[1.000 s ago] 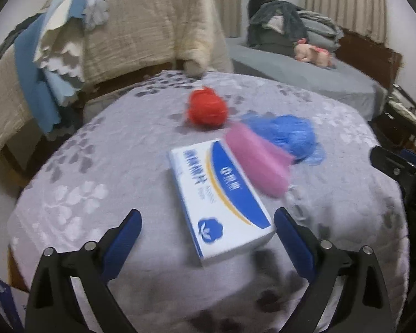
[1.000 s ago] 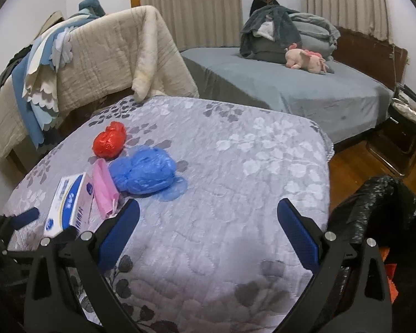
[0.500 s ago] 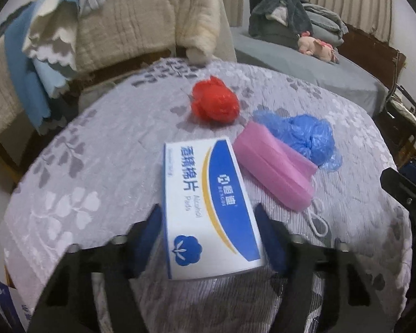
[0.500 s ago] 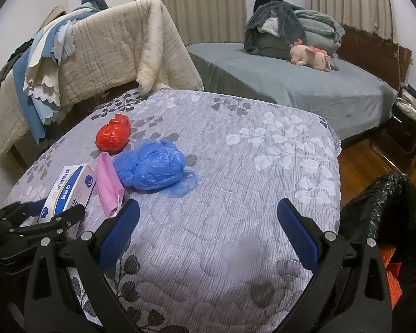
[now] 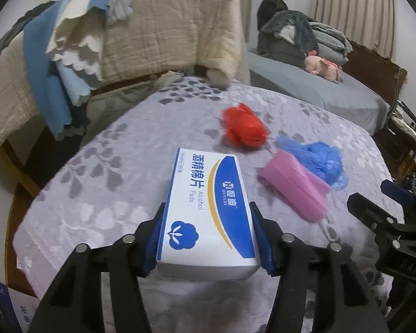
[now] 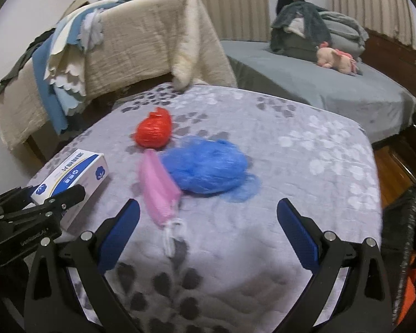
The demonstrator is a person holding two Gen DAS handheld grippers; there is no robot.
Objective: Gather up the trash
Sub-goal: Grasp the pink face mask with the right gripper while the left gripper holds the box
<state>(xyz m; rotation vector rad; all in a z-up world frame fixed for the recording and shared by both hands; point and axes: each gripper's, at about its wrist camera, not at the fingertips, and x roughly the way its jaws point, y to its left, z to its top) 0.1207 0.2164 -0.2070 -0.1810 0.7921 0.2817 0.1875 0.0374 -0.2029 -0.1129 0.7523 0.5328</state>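
Left claw (image 5: pixel 208 238) tight on alcohol pads box (image 5: pixel 208 208).

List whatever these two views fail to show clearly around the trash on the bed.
- Black bag: right wrist view, cut off by the right edge; its opening is unseen.
- Box: left wrist view, its sides sit behind the left gripper pads; small print unreadable.
- Pink mask and blue plastic: right wrist view, blurred; what the blue bundle holds is unclear.
- Red bundle: left wrist view, blurred.
- Right gripper: open, nothing between.

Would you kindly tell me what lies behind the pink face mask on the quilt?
A crumpled blue plastic bag lies directly behind the pink face mask, touching it. Whether anything lies beneath either is hidden.
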